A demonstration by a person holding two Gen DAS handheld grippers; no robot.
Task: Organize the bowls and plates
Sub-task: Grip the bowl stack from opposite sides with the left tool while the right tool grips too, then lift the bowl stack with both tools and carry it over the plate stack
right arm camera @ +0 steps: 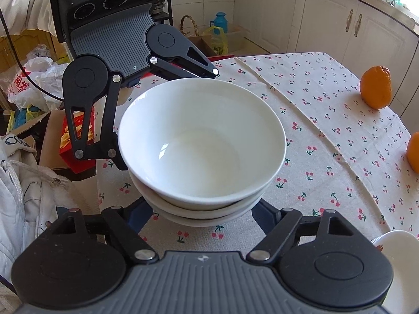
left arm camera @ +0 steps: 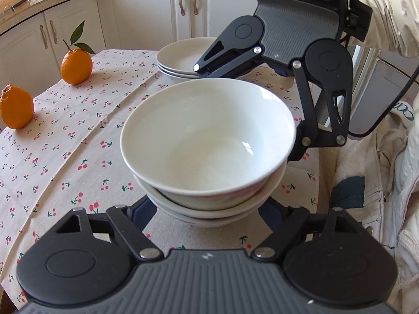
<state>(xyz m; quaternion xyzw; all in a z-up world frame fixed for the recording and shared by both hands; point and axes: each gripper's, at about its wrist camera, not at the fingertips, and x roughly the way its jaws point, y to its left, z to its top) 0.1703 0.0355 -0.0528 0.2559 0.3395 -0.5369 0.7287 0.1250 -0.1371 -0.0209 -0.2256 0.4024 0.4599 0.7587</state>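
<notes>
A stack of three white bowls [left arm camera: 208,141] stands on the cherry-print tablecloth [left arm camera: 65,136]; it also shows in the right wrist view [right arm camera: 201,141]. My left gripper [left arm camera: 207,212] is open, its fingers wide on either side of the stack's base, mostly hidden under the bowls. My right gripper [right arm camera: 203,213] is open too, its fingers straddling the stack from the opposite side. Each gripper shows in the other's view, the right gripper [left arm camera: 293,60] behind the bowls and the left gripper [right arm camera: 115,60] likewise. A stack of white plates [left arm camera: 183,57] sits beyond the bowls, and its edge shows in the right wrist view [right arm camera: 398,256].
Two oranges [left arm camera: 76,65] [left arm camera: 15,107] lie at the table's far left, also seen in the right wrist view [right arm camera: 375,87]. White kitchen cabinets [left arm camera: 146,10] stand behind the table. Bags and boxes [right arm camera: 34,78] clutter the floor beside the table edge. My white sleeve [left arm camera: 387,18] is at the upper right.
</notes>
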